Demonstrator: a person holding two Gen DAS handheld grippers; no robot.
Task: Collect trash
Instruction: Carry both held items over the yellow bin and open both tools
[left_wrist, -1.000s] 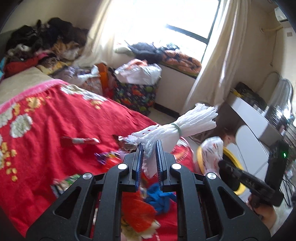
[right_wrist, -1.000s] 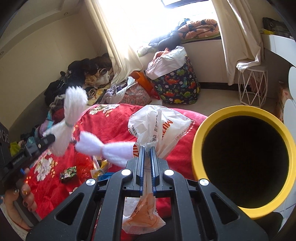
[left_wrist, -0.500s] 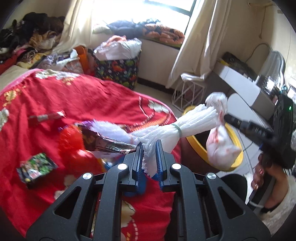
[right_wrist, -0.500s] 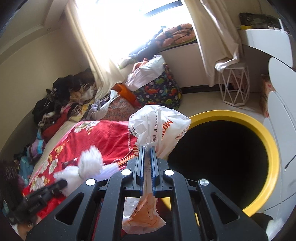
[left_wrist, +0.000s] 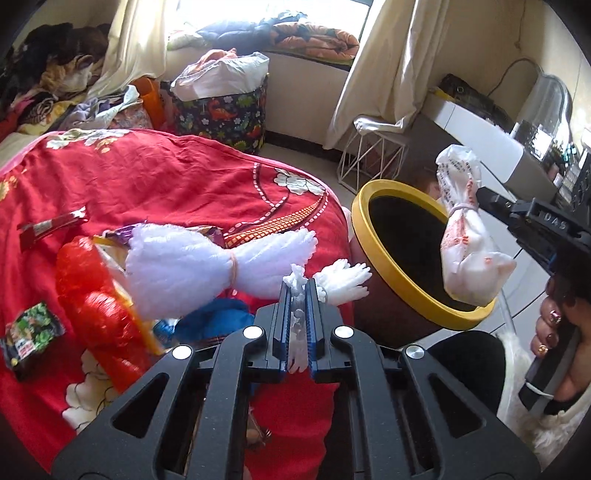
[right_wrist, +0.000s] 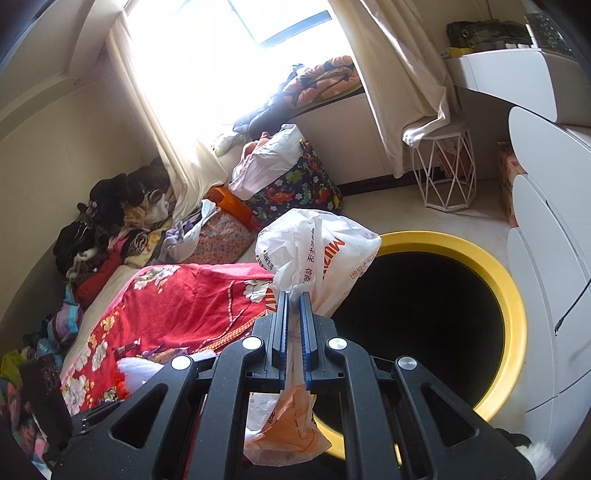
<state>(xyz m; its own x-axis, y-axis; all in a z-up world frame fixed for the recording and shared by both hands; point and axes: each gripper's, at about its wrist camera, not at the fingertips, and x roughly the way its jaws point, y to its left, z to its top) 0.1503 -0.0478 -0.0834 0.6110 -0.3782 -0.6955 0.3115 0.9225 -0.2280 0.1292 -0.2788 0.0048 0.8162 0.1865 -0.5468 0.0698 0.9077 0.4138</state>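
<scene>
Bed (left_wrist: 155, 192): red floral cover, spreads ahead-left of the left jaws. It carries loose trash: red mesh bag (left_wrist: 92, 295), dark snack packet (left_wrist: 31, 334), red wrapper (left_wrist: 48, 226).

Bin (right_wrist: 436, 317): black, yellow rim, mouth open. Sits just ahead-right of the right jaws; in the left wrist view, ahead-right of the left jaws.

Plastic bag (right_wrist: 317, 258): white w/ orange print. Right gripper (right_wrist: 294, 332) jaws clamped on its neck; top bulges fwd above the jaws, bottom hangs below them. Bag overlaps the near-left rim of the bin, not centred over the mouth.

White foam net (left_wrist: 229, 262): bundled, banded at the waist. Left gripper (left_wrist: 298, 328) jaws have just been closing and now pinch only a thin strip of it; the bulk lies ahead-left of the jaws, one frayed end ahead-right.

Risks (judgement):
- Early release of the bag: may catch the rim and fall outside the bin.
- Thin pinch on the net: the strip may tear or slip out during transfer, dropping the bundle back on the bed.
- Both loads at once: grippers may collide over the mouth.
</scene>
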